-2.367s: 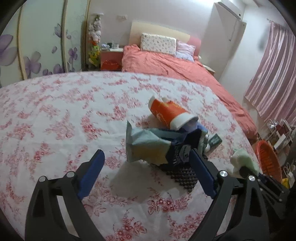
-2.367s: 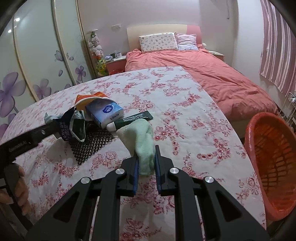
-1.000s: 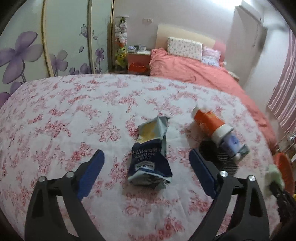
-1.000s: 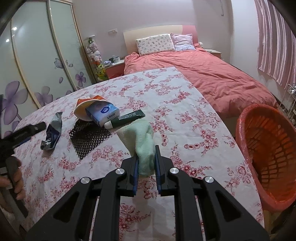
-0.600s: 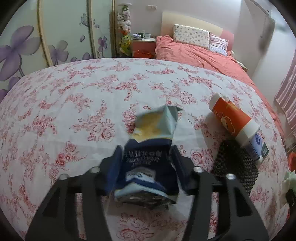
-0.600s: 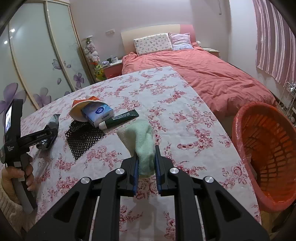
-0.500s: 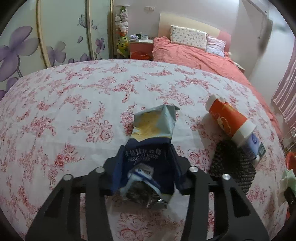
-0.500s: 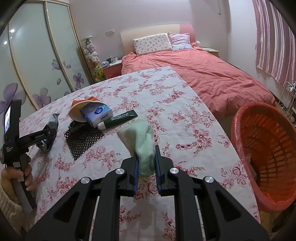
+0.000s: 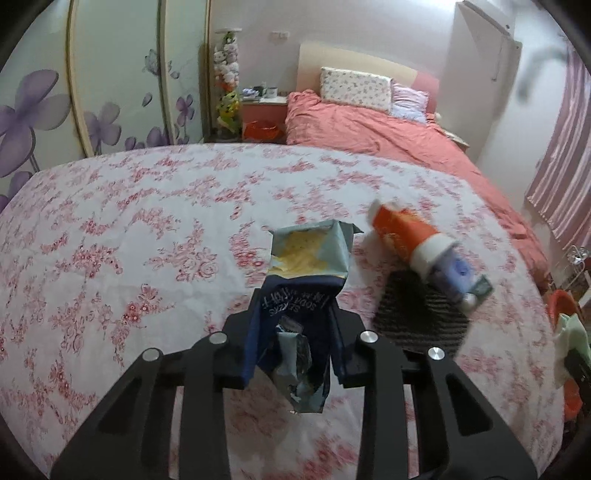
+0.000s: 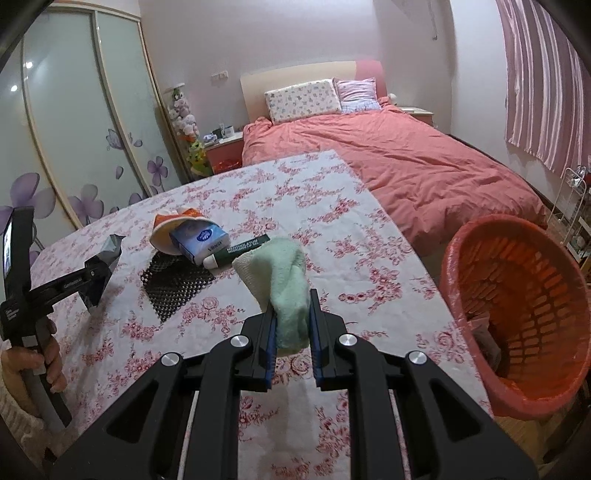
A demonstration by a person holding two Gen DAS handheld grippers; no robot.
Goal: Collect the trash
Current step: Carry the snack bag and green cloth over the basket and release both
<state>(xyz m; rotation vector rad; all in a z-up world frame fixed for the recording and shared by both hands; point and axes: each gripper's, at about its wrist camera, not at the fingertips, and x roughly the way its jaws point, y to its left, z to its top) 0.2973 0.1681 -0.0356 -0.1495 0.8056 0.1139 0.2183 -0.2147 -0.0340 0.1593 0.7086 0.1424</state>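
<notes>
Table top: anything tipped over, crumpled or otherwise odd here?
Yes. The orange paper cup lies on its side with a tissue pack stuck in its mouth. The torn snack bag is crumpled between the left gripper's closing jaws.

Pink-walled bedroom [image 10: 295, 33], coral bed [image 10: 399, 162]

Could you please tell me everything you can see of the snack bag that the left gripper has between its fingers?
The snack bag is a crumpled foil packet, dark navy with white lettering at its lower end and pale blue with a yellowish picture at its torn-open top. It points away from the left gripper, whose jaws are closing on its navy end, pads against both sides. Its torn lower edge hangs ragged above the floral tablecloth.
</notes>
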